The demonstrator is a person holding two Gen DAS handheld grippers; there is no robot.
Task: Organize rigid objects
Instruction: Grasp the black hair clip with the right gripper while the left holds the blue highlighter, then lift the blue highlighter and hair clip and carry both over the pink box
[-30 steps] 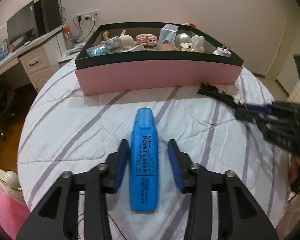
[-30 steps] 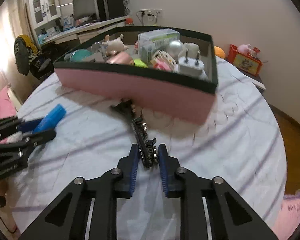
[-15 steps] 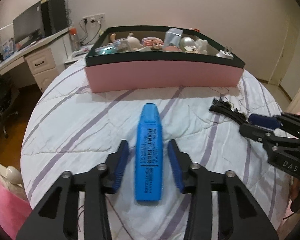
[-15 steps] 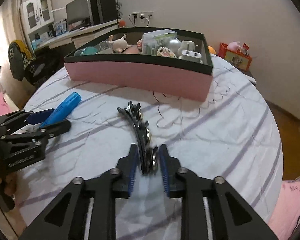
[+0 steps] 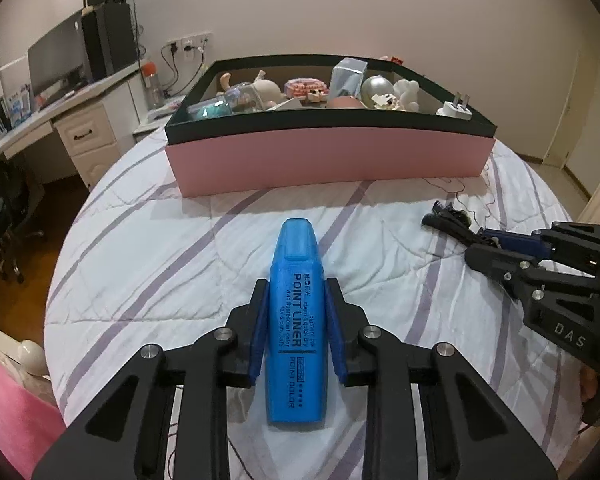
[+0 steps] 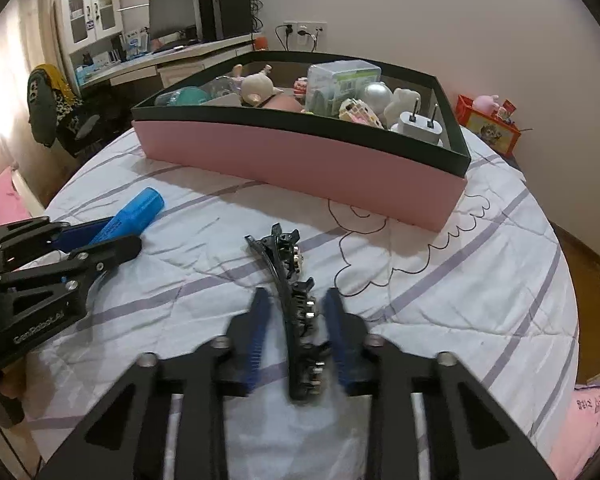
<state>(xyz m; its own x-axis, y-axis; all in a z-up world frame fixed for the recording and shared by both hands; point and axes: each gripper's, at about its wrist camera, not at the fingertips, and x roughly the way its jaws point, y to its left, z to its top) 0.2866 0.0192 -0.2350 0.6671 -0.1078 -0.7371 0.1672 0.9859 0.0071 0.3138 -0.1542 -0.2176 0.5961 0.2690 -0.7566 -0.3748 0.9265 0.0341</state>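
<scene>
The blue highlighter point(image 5: 296, 316) lies on the bed point(image 5: 148, 248), its long axis pointing at the pink box point(image 5: 328, 156). The left gripper point(image 5: 296, 320) has just been closing, and its fingers point(image 5: 258, 328) now pinch the barrel's sides.

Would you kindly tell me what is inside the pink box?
The pink box holds a white plug, silver ball, clear case and doll; lower items are covered.

The blue highlighter point(image 5: 296, 328) bears dark print — "M&G", "POINT LINER" and "POINT COLOR". The right tool point(image 5: 482, 240) shows "DAS" in the left wrist view; the left tool point(image 6: 112, 236) reads "GenRobot.AI".
</scene>
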